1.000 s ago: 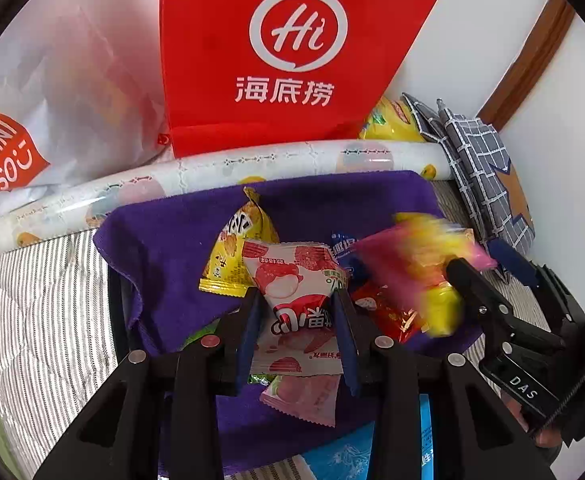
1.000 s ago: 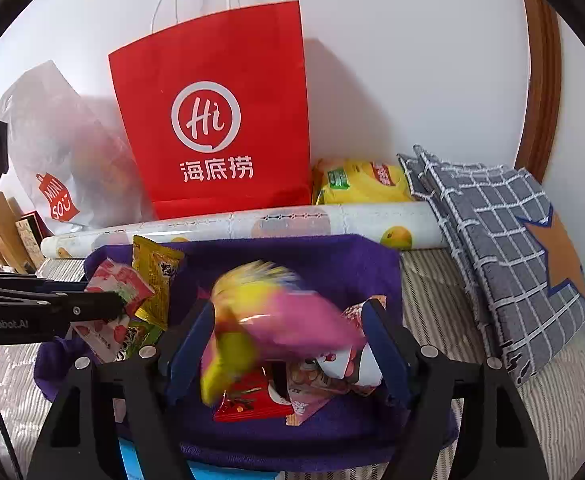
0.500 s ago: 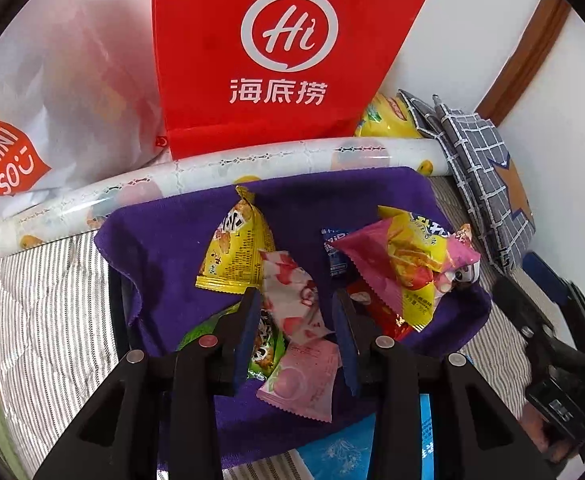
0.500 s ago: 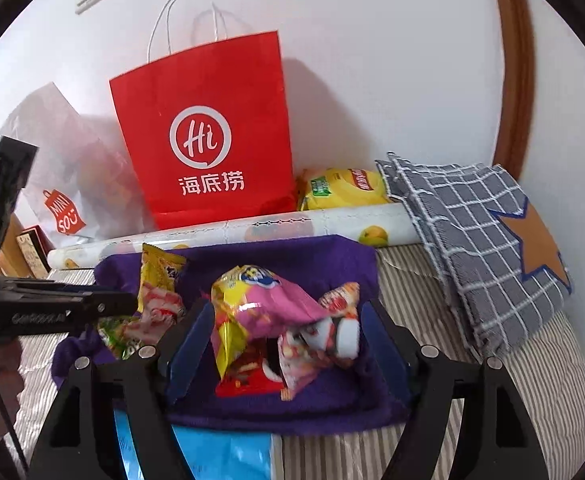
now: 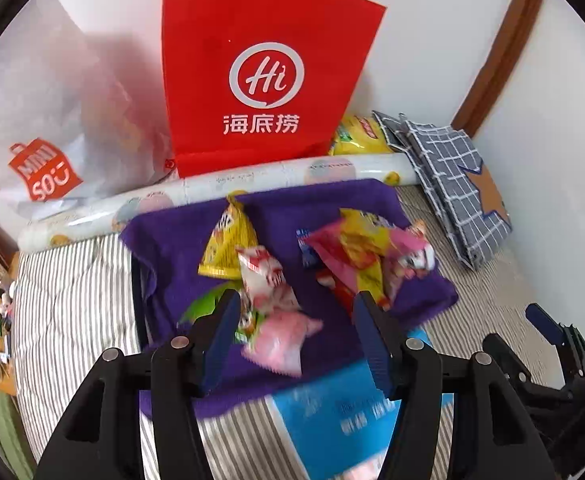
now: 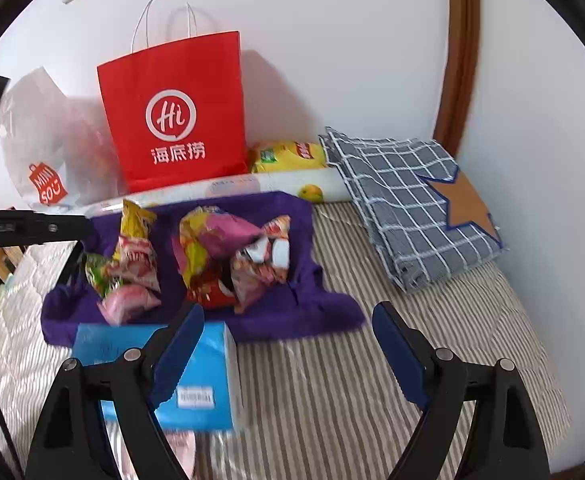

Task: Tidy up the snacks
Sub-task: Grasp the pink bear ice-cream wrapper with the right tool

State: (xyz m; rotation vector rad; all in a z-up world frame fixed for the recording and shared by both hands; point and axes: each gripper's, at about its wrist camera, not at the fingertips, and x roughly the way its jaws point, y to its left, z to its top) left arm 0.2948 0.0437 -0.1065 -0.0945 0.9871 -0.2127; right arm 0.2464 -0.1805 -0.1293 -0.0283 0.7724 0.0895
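Snack packets lie in two heaps on a purple cloth (image 5: pixel 172 248) (image 6: pixel 324 312). The left heap has a yellow packet (image 5: pixel 228 244), a red-and-white packet (image 5: pixel 264 276) (image 6: pixel 136 260), a green one (image 6: pixel 96 272) and a pink one (image 5: pixel 284 340) (image 6: pixel 128 304). The right heap has a pink-and-yellow bag (image 5: pixel 356 248) (image 6: pixel 216 236) over red packets (image 6: pixel 212 292). My left gripper (image 5: pixel 296 336) is open and empty just above the pink packet. My right gripper (image 6: pixel 288 344) is open and empty, back over the striped bedding in front of the cloth.
A blue box (image 6: pixel 208 380) (image 5: pixel 332 412) lies in front of the cloth. A red paper bag (image 6: pixel 176 108), a white plastic bag (image 5: pixel 52 120), a rolled sheet (image 5: pixel 292 176) and a yellow chip bag (image 6: pixel 288 156) stand behind. A folded checked cloth (image 6: pixel 404 200) lies right.
My left gripper let go of the red-and-white packet onto the left heap. My right gripper dropped the pink-and-yellow bag on the right heap. Both drew back, open.
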